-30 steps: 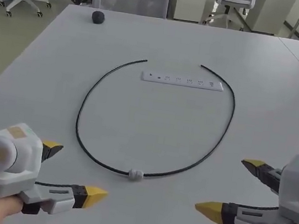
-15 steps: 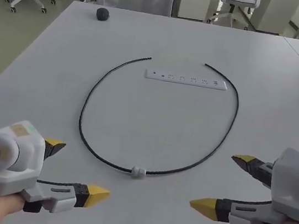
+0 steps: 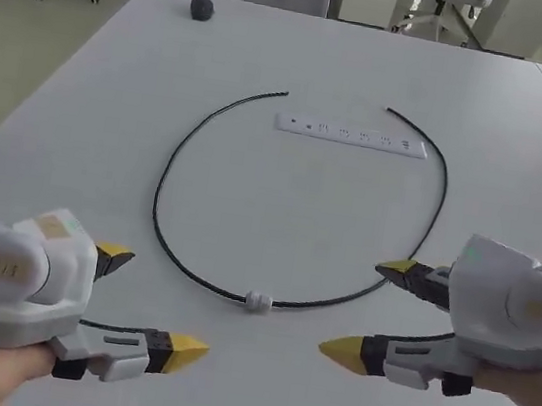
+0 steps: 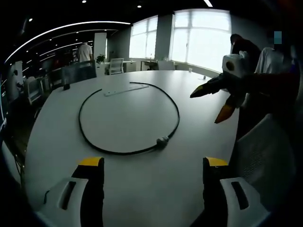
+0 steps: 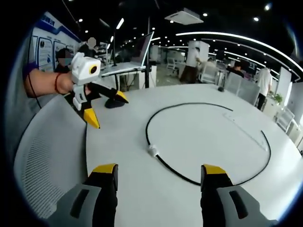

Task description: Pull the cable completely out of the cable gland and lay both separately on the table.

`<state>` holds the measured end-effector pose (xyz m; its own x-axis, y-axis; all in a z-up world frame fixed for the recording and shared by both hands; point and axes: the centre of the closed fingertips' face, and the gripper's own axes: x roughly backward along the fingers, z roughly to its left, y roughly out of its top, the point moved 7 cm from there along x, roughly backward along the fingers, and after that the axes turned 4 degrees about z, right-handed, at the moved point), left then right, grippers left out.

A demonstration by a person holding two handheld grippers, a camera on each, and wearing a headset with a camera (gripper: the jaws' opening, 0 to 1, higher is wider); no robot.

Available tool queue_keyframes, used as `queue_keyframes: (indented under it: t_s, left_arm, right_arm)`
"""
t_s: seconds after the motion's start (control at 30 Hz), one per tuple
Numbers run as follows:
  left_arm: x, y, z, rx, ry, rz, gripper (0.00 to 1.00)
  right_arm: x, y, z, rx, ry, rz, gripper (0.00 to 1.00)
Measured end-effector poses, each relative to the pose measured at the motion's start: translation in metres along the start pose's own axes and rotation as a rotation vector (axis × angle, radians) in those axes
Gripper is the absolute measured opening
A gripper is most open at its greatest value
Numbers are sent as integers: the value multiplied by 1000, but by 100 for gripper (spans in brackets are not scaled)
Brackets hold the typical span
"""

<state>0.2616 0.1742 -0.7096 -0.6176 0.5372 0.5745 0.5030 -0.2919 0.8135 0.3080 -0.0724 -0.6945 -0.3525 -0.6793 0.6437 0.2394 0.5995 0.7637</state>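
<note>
the cable gland [image 3: 257, 301] lay on the desk [image 3: 70, 124], threaded on the cable [image 3: 158, 197] at the near side of its loop. the cable formed an open ring, with its two ends near a white power strip [image 3: 351, 135] on the far side. a small dark object [image 3: 202, 8] sat near the far edge. we held the left hand-held gripper [image 3: 166, 301] and the right hand-held gripper [image 3: 349, 308] on either side of the gland, clear of it. both had their jaws spread wide and gripped nothing.
</note>
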Motion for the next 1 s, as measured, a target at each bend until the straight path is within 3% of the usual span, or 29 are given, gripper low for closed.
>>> queue_keyframes:
  t_s: [0.73,1.0]
  left_arm:
    - [-2,0,-5,-7,-15,-12,86]
    - [-2,0,-7,-14,-16,-14,87]
  right_arm:
    - [-57,12,10,123,142,121,48]
    - [-77,13,9,165,170,165,39]
